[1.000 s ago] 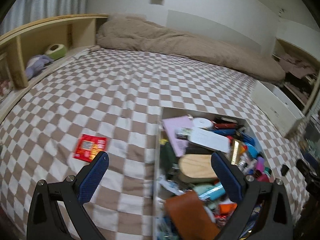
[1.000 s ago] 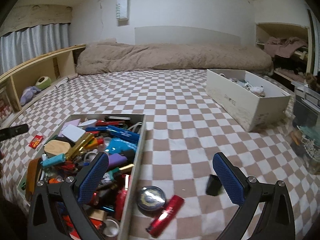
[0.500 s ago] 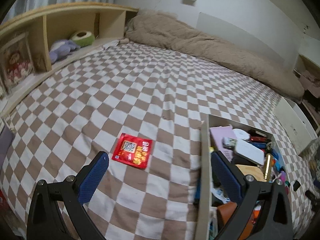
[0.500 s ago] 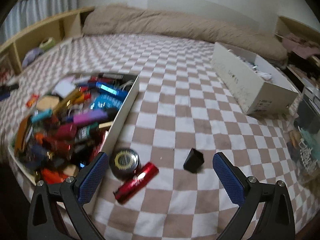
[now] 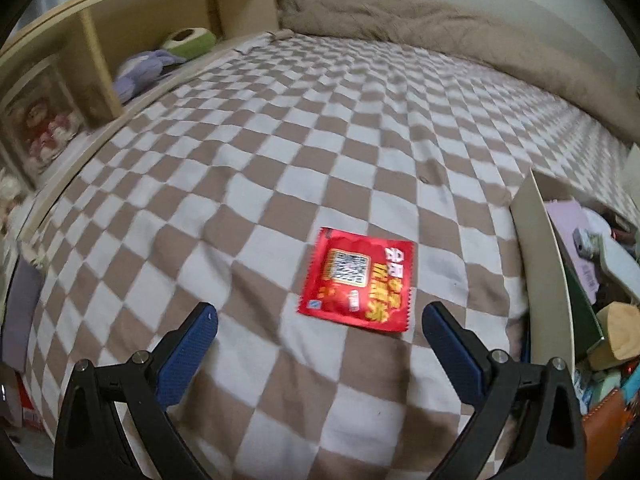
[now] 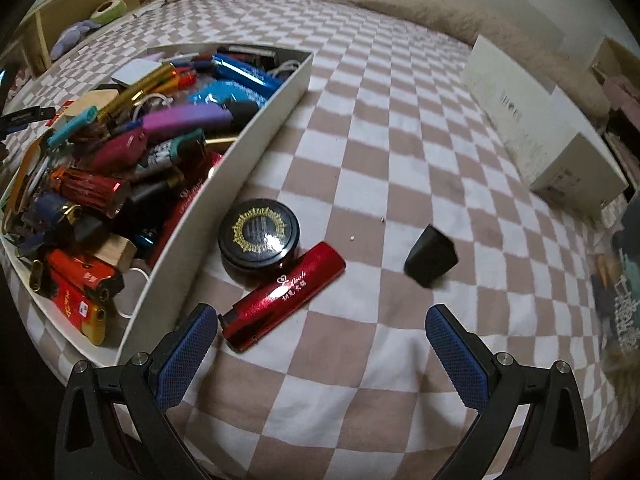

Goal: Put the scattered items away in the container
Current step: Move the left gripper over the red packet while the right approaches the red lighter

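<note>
The red snack packet (image 5: pixel 356 280) lies flat on the checkered bed (image 5: pixel 280 152), just left of the container's (image 5: pixel 536 248) cream wall and not touching it. My left hand-held gripper (image 5: pixel 318 338) hangs low over the bed, tilted down at the packet, its blue-padded fingers (image 5: pixel 188 350) spread wide with nothing between them; the packet sits just ahead of the gap, nearer the right finger.

On the other side of the container (image 6: pixel 224 184), which is heaped with pens, lighters and small cases, three things lie loose on the bed (image 6: pixel 400 140). The black round compact (image 6: pixel 259 233) with a gold ring pattern rests just beside the container's wall. The red lighter (image 6: pixel 282 294) lies at a slant, its upper end touching the compact's rim. The small black block (image 6: pixel 431 256) sits well to their right, apart from both. My right hand-held gripper (image 6: pixel 322 340) is angled down over this patch, fingers wide and empty, with the lighter's lower end just beside its left finger (image 6: pixel 188 354).

A cream cardboard box (image 6: pixel 536 124) stands further back to the right on the bed.
</note>
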### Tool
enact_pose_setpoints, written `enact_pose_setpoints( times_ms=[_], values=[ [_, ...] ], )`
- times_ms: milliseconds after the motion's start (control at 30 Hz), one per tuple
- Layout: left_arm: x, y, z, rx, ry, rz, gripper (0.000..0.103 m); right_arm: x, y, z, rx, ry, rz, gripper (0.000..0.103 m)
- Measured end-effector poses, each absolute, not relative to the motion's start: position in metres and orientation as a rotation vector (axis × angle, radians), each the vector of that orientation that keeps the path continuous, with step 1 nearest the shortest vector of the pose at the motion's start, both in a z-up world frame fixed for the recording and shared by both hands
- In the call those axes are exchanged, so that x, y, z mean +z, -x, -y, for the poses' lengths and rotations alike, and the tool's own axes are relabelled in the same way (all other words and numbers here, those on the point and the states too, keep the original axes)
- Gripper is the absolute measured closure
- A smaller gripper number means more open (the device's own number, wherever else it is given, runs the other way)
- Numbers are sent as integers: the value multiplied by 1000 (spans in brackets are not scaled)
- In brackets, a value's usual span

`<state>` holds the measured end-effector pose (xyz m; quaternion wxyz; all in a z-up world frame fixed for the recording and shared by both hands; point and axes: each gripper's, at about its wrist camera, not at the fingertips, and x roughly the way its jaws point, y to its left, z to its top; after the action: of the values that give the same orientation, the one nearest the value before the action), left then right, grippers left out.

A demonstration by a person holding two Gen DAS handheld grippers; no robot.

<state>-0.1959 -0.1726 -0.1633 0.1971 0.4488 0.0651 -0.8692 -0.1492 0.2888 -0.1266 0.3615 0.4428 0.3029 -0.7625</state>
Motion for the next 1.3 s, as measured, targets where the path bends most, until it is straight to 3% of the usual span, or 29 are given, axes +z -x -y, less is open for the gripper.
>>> enact_pose_setpoints(
  times_ms=[300,467,633,1300],
  values=[
    [-179,218,173,-2458,-1342,-264,0,-134,171,-287,-1914,-1217,-774,0],
    [-189,228,162,-2426,-1371,-126,0,-135,178,-285,-1889,-1254,-770,0],
    [-192,235,165,-2419,-1354,-141,0,-146,180,-273,-1861,-1254,-850,0],
    [-196,240,164,-2377,-1324,-184,0,-142,271,-404,-2369,-1448,-442,0]
  ],
)
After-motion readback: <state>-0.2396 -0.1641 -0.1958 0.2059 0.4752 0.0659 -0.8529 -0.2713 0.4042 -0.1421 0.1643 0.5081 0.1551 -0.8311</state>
